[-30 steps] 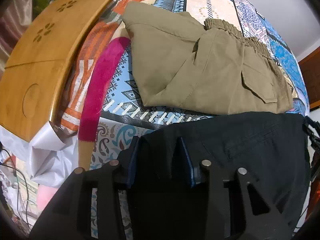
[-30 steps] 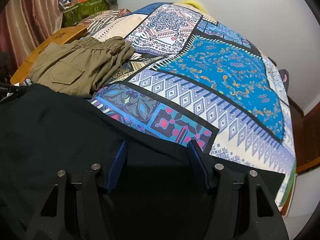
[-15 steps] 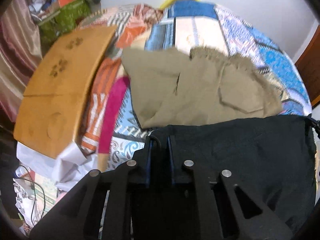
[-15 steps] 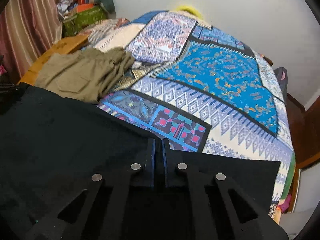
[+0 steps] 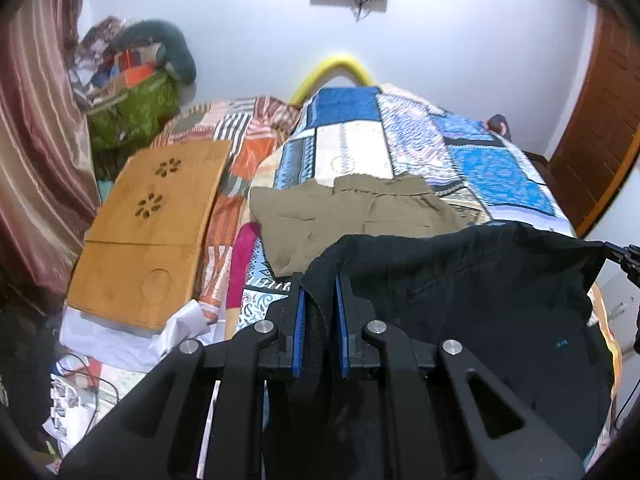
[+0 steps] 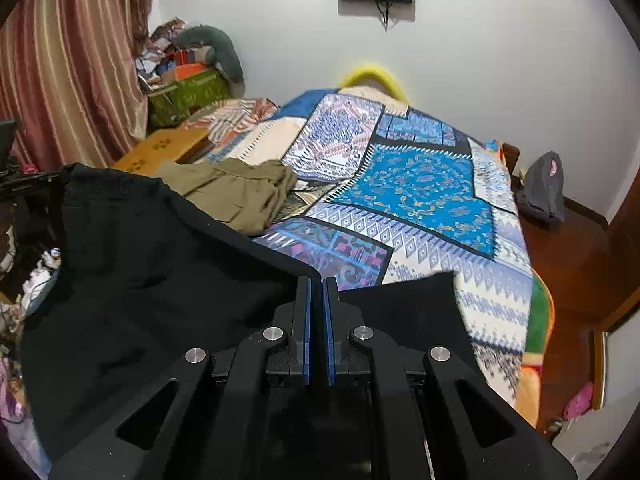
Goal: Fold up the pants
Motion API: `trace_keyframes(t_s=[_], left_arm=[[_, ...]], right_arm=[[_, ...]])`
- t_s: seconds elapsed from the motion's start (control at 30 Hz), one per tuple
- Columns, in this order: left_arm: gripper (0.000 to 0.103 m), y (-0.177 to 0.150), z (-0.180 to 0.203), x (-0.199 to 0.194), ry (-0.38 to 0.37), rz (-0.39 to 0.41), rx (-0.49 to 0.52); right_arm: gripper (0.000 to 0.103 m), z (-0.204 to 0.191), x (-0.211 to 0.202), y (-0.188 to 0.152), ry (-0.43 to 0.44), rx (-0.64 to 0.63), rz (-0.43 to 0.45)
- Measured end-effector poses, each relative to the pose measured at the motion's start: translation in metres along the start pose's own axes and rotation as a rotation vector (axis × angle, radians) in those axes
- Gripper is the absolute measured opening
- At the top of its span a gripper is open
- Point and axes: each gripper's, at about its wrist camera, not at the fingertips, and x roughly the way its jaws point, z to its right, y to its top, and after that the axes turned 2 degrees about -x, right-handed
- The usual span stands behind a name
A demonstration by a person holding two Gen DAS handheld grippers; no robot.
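Black pants (image 5: 472, 304) hang stretched between my two grippers, lifted above the near edge of the bed. My left gripper (image 5: 319, 284) is shut on a bunched corner of the black pants at their left end. My right gripper (image 6: 316, 286) is shut on the pants' edge (image 6: 160, 264) at the right end. A flap of the black cloth (image 6: 416, 304) hangs to the right of the right gripper. Folded khaki pants (image 5: 352, 212) lie on the quilt just beyond; they also show in the right wrist view (image 6: 236, 188).
The patchwork quilt (image 6: 420, 184) covers the bed. A wooden lap table (image 5: 148, 232) lies on the bed's left side, with a pink strip (image 5: 240, 264) beside it. Curtains (image 5: 36, 152) and clutter stand left. A grey backpack (image 6: 544, 188) sits on the floor right.
Both grippers went from open around the black pants' edge to shut on it. They then lifted the pants, and both views tilted up towards the wall.
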Motion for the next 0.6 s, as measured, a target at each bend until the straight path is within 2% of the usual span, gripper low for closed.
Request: trace_keyframes(t_s=[0.3, 0.43, 0.6], left_arm=[[0.013, -0.059, 0.005, -0.084, 0.004, 0.063, 0.042], [0.013, -0.089, 0.003, -0.105, 0.019, 0.07, 0.06], [0.013, -0.135, -0.009, -0.124, 0.027, 0.058, 0.033]], right_arm=[[0.005, -0.031, -0.065, -0.042, 0.038, -0.011, 0.043], [0.005, -0.045, -0.082, -0.065, 0.06, -0.014, 0.044], [0.005, -0.059, -0.094, -0.099, 0.079, -0.001, 0.021]])
